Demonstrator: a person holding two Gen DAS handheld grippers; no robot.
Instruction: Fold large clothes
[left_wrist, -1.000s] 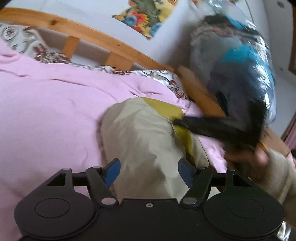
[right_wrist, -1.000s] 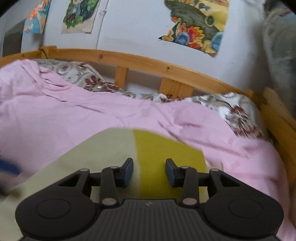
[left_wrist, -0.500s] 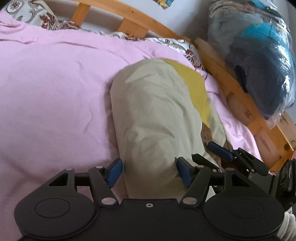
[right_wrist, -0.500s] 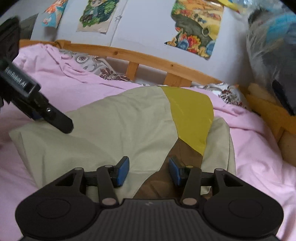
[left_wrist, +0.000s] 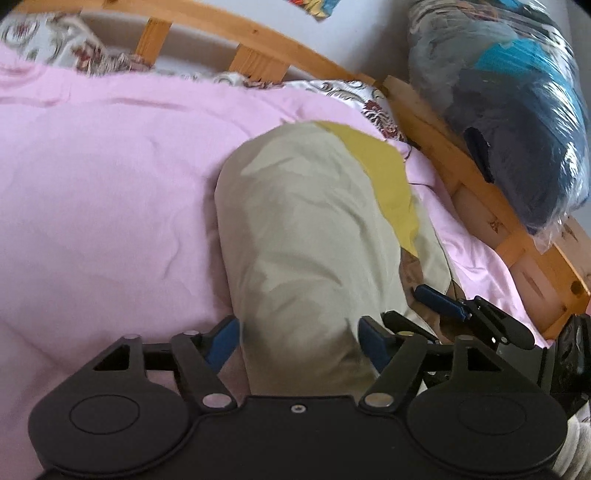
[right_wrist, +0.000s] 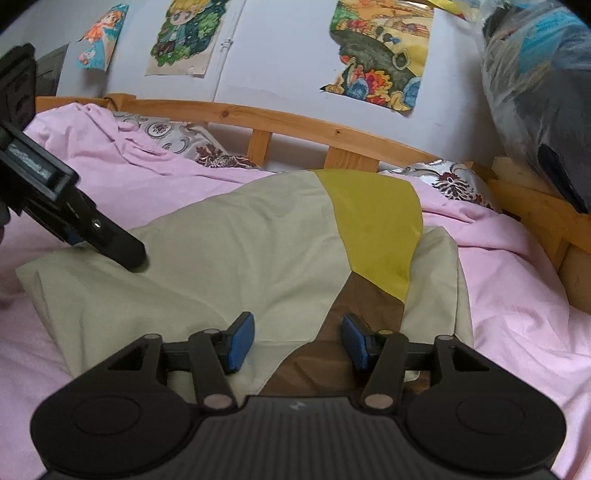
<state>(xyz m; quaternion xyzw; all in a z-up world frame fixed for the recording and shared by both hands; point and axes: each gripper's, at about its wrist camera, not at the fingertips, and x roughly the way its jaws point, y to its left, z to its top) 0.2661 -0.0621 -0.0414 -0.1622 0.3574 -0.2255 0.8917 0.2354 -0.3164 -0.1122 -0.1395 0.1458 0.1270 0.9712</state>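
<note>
A folded garment (left_wrist: 310, 229) in pale khaki with a yellow panel and a brown panel lies on the pink bedsheet (left_wrist: 110, 184). It also shows in the right wrist view (right_wrist: 258, 258). My left gripper (left_wrist: 299, 341) is open, its fingers either side of the garment's near end, holding nothing. My right gripper (right_wrist: 297, 341) is open over the garment's brown and khaki near edge, holding nothing. The right gripper shows at the lower right of the left wrist view (left_wrist: 424, 306). The left gripper shows at the left of the right wrist view (right_wrist: 107, 240), low over the garment's left end.
A wooden bed rail (right_wrist: 295, 125) runs along the far side and a rail (left_wrist: 480, 192) along the right. A clear plastic bag of clothes (left_wrist: 517, 92) sits on the right rail. Floral pillows (right_wrist: 177, 136) lie by the rail. Posters (right_wrist: 384, 55) hang on the wall.
Both grippers have pulled back toward the garment's near end. The right gripper, blurred and high a second ago, now sits low at the garment's right edge. The garment lies flat and folded.
</note>
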